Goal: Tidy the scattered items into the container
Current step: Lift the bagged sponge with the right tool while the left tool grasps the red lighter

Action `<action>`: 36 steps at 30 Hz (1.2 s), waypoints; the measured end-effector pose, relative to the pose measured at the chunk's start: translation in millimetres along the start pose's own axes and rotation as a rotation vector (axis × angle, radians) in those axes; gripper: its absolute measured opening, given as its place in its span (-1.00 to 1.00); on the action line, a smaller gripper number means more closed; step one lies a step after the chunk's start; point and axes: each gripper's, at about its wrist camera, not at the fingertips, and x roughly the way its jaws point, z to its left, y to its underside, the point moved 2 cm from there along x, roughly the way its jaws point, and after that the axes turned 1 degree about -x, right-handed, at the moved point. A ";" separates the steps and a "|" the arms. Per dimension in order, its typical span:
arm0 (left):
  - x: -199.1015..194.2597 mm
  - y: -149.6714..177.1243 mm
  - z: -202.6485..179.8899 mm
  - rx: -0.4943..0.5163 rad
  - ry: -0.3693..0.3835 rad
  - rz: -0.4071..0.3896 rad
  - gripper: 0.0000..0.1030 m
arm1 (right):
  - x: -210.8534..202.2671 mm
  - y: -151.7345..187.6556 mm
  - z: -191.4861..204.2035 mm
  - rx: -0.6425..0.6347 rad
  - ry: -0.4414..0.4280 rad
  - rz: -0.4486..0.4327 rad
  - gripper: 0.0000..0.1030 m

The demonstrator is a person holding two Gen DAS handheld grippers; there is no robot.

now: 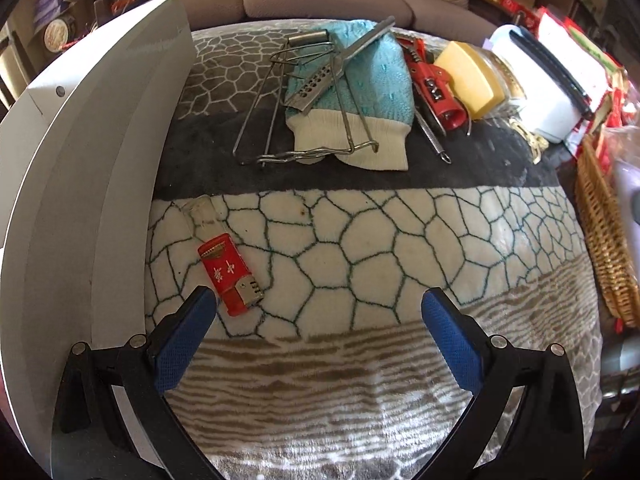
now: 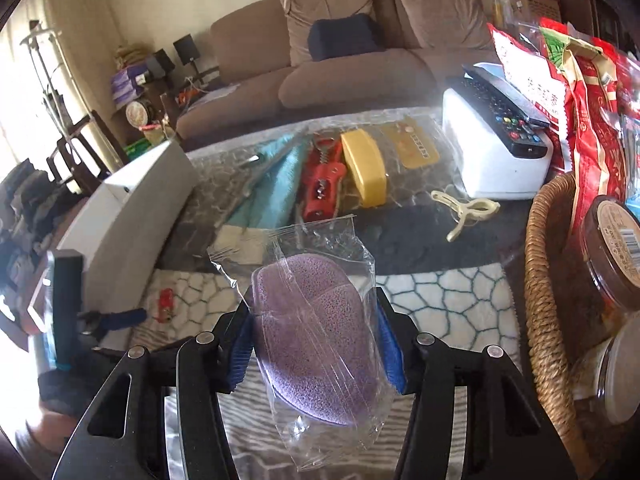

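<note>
The right gripper (image 2: pixel 316 320) was clamped on a purple sponge (image 2: pixel 316 336) in clear wrapping, lifted above the blanket (image 2: pixel 440 304). The left gripper (image 1: pixel 320 312) stood wide open and empty, a red lighter (image 1: pixel 230 280) lying just ahead of its left finger. The white container (image 1: pixel 92 184) stood to its left.

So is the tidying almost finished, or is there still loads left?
Still loads left. Nothing shows as put away yet; the white container's inside is hidden. In hand: the right tool grips a purple sponge in clear wrap. The open left tool is by the red lighter. The blue knitted glove, yellow box and red corkscrew wait.
</note>
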 end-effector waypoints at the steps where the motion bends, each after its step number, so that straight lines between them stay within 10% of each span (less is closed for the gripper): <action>1: 2.8 -1.4 -0.3 -0.006 -0.009 0.002 0.99 | -4.5 1.5 7.0 0.004 -0.018 -0.006 0.08; 14: 14.1 2.7 11.5 -0.075 -0.097 -0.020 0.31 | 11.0 18.1 17.4 0.049 -0.095 0.038 0.08; 26: 29.2 -23.7 19.8 -0.206 -0.139 -0.091 0.56 | 12.2 14.9 22.0 0.018 -0.090 0.033 0.08; 33: 23.3 -24.8 27.0 -0.194 -0.132 -0.137 -0.59 | 19.6 15.3 10.8 0.052 -0.094 0.046 0.09; 36: 19.1 -20.7 32.5 -0.200 -0.086 -0.133 -0.60 | 20.7 12.6 15.6 0.044 -0.103 0.040 0.08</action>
